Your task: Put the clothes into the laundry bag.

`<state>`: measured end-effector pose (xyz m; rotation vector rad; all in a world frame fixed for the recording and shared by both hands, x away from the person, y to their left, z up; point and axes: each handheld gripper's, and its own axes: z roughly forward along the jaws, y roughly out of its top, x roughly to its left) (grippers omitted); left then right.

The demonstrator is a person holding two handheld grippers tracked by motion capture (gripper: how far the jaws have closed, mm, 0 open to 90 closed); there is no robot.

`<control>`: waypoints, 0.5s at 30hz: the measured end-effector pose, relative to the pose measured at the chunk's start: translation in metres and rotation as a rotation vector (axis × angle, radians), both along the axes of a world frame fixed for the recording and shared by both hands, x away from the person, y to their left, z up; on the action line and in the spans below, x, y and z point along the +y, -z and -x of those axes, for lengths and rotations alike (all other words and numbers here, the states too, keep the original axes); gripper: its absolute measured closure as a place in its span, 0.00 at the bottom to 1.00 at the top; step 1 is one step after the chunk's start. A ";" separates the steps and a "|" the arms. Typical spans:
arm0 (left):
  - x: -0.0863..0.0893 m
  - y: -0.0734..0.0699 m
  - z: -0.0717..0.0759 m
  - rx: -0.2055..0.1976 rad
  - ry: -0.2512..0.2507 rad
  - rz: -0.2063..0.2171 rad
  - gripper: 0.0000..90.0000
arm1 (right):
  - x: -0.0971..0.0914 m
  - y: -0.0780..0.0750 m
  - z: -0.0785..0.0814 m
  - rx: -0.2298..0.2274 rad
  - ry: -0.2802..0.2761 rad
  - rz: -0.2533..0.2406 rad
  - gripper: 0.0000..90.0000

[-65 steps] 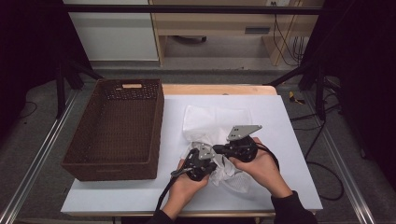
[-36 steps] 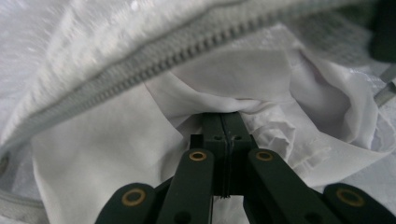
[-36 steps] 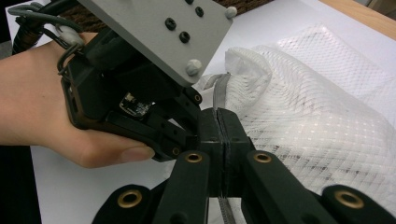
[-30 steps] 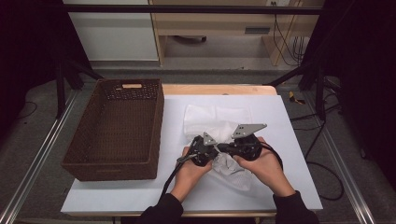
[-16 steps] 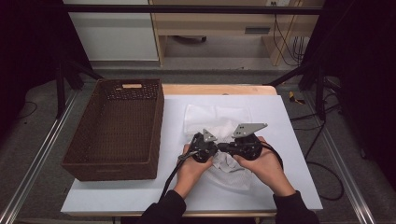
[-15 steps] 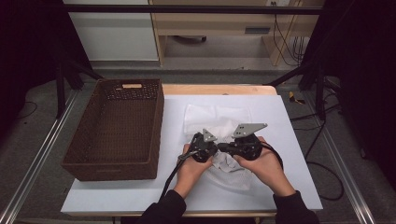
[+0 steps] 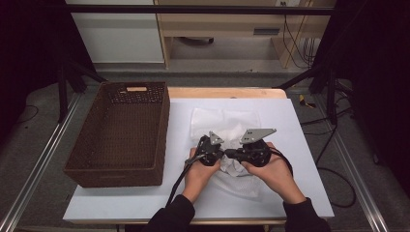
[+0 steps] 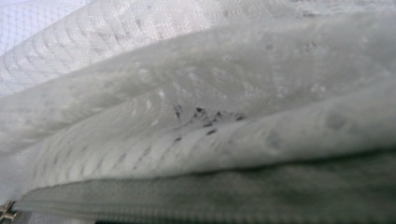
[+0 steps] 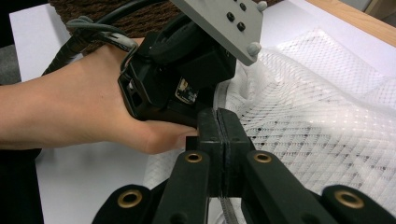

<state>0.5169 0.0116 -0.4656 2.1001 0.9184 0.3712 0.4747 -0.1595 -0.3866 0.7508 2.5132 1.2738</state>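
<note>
Right gripper (image 9: 219, 140): jaws pressed flat together, pads meeting in one seam; a thin strip of the bag's edging ran out from between them at 6 o'clock in the right gripper view, so it was pinching the bag.
Right gripper, high view (image 7: 227, 154): pointed toward 9 o'clock, tip to tip with the other gripper; grey plate on top.
Left gripper (image 7: 217, 155): pointed toward 3 o'clock in the high view; jaws closed, buried in the mesh; whether cloth was caught between them could not be told.
Left gripper, from right gripper view (image 9: 187, 79): black body with grey plate, at 11 o'clock from the right jaws, touching the mesh.
Left hand (image 9: 93, 107): wrapped around the left gripper body, cable trailing off at 10 o'clock.
Right hand (image 7: 273, 166): held the right gripper from 4 o'clock of it.
Mesh bag (image 7: 227, 128): white, net-patterned, lay crumpled on the table around both gripper tips; most of it spread toward 12 o'clock of the grippers, a smaller part toward 6 o'clock.
Mesh bag, close (image 8: 196, 116): folds stacked just ahead of the left camera.
Zipper (image 8: 116, 205): ran along the 6 o'clock edge of the left gripper view; metal end at 8 o'clock.
Basket (image 7: 77, 164): brown wicker, at 9 o'clock of the grippers, apart from the bag.
Table (image 7: 121, 203): white top, wooden edge at 12 o'clock.
</note>
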 end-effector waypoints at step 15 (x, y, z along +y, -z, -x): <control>-0.003 0.001 -0.003 -0.010 -0.020 -0.002 1.00 | -0.004 0.006 0.002 0.018 0.005 0.008 1.00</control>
